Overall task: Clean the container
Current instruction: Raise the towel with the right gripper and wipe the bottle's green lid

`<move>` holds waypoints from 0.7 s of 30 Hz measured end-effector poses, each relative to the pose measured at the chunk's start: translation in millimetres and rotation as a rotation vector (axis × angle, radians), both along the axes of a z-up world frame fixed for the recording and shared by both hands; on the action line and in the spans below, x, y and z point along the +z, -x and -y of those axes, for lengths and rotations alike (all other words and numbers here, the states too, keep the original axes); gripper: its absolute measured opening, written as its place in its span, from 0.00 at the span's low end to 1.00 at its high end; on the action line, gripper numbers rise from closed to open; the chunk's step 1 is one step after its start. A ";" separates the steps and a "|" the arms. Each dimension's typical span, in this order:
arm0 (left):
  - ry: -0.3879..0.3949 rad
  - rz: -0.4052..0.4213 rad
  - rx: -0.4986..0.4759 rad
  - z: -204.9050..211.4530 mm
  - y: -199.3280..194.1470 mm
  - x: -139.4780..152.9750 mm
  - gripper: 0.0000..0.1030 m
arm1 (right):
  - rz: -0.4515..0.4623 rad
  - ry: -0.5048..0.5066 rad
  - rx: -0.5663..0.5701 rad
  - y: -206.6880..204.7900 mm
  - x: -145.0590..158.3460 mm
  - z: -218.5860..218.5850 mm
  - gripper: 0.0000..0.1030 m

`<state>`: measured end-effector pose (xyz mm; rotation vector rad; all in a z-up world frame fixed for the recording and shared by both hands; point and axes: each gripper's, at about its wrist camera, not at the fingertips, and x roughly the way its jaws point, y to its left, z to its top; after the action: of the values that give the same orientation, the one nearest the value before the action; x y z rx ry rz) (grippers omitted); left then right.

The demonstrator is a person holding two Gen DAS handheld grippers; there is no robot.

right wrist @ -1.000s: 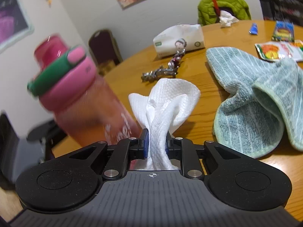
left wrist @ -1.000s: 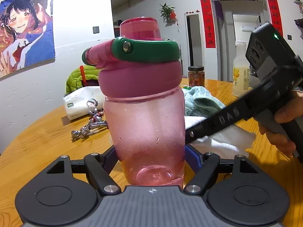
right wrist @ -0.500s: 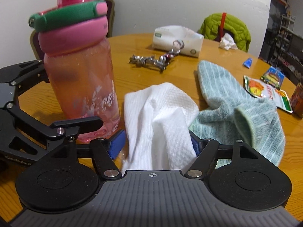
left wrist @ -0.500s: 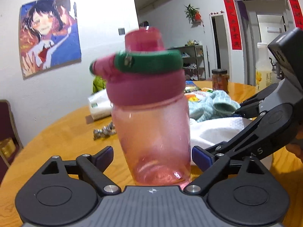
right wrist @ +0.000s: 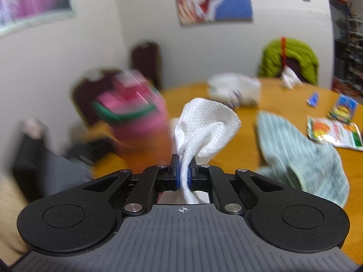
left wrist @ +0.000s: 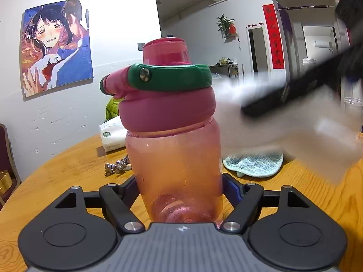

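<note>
A pink translucent bottle [left wrist: 174, 158] with a pink lid and green carry loop stands upright between my left gripper's [left wrist: 180, 190] blue pads, which are shut on its lower body. My right gripper [right wrist: 184, 172] is shut on a white paper towel [right wrist: 204, 124] that stands up from the jaws. In the left wrist view the towel [left wrist: 283, 122] and right gripper are a blur just right of the bottle's lid. In the right wrist view the bottle [right wrist: 136, 122] is blurred, left of the towel.
A round wooden table [left wrist: 68, 176] holds a teal cloth [right wrist: 299, 154], a tissue pack [left wrist: 111, 136], a small metal figure [left wrist: 118, 165] and snack packets [right wrist: 333, 129]. A green jacket [right wrist: 288, 61] hangs on a far chair.
My left gripper has closed on the bottle again after opening. My right gripper has closed tight on the towel and swung it up beside the bottle's lid.
</note>
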<state>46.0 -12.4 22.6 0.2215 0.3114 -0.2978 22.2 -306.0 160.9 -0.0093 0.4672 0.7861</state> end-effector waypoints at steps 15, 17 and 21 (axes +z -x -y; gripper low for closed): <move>-0.003 0.005 -0.001 -1.3 -5.1 -0.5 0.71 | 0.274 0.178 0.043 6.3 52.3 -109.3 0.06; -0.002 0.005 -0.002 -2.2 -5.8 -0.5 0.71 | 0.307 0.210 -0.001 -0.8 52.7 -117.0 0.06; 0.002 0.004 -0.005 -3.9 -7.2 -0.4 0.71 | 0.300 0.217 -0.056 -16.2 54.5 -118.3 0.06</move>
<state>53.3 -8.4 22.2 0.2207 0.3065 -0.3022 38.3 -187.8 215.5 -0.3108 0.2644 0.6623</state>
